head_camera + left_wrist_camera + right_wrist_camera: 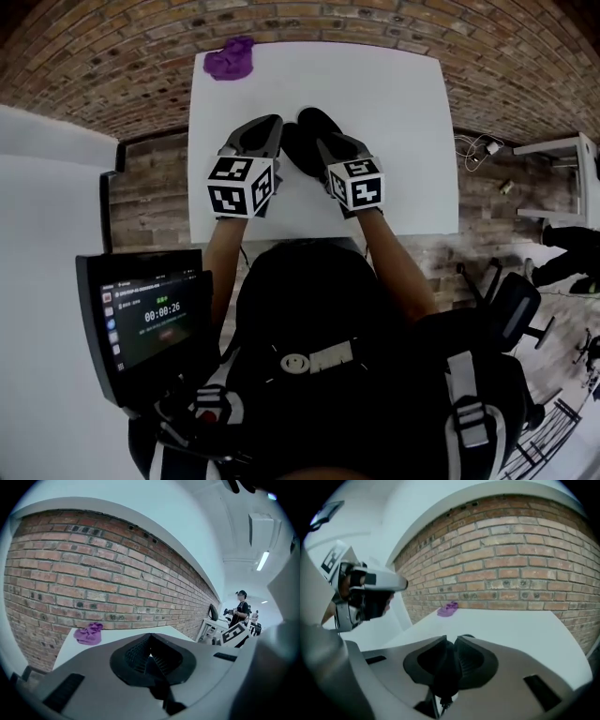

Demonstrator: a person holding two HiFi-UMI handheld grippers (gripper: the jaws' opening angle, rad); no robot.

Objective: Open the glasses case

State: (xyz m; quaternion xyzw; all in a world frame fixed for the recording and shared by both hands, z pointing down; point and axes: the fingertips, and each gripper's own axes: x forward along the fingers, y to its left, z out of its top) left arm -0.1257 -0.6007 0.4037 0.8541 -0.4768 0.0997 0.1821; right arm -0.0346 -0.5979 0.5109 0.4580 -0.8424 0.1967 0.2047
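Opening's prob under way: your right gripper [451,643] nips glasses case [298,152] by near edge of table [412,112]; left gripper [150,641] shut, empty. Next: hinge it wide open.

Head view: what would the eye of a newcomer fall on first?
The black-and-white marker cubes on the left gripper and the right gripper stand out, close together at the middle of the white table, with the dark glasses case between them. Next, the purple cloth at the table's far left corner.

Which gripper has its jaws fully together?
The left gripper: its jaws meet, while the right gripper's stand apart, with the black glasses case between them.
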